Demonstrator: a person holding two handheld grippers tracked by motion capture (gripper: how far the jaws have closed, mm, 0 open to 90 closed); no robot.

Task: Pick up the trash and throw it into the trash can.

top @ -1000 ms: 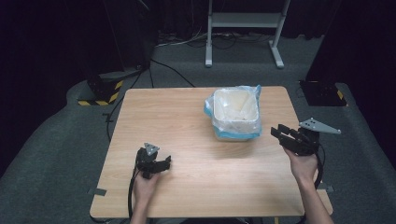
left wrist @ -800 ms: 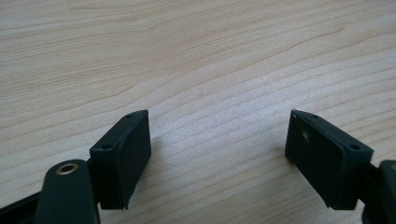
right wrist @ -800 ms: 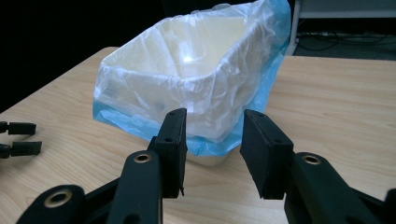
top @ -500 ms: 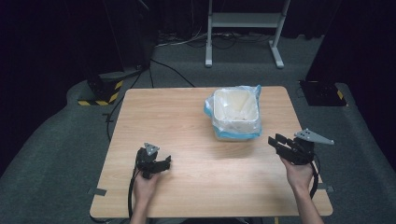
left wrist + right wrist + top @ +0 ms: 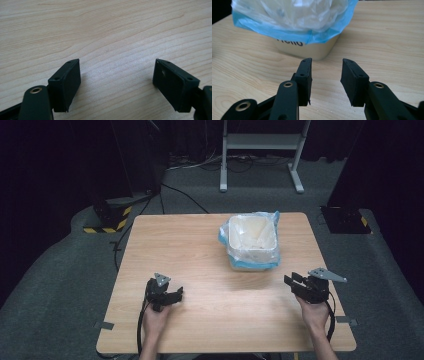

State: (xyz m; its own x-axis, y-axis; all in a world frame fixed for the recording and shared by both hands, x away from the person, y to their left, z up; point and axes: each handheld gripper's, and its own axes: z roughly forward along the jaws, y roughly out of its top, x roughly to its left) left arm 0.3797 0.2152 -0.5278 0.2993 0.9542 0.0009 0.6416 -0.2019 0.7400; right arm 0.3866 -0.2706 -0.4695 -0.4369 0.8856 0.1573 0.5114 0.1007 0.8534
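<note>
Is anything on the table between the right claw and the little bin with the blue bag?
No, just bare wood. In the right gripper view, the right claw faces the bin with empty table between.

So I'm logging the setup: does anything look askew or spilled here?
Nothing spilled. The one oddity is the bin: its blue-edged liner bag is folded unevenly over the rim, bunched at one corner. The table is otherwise tidy, and both grippers are open, holding nothing.
</note>
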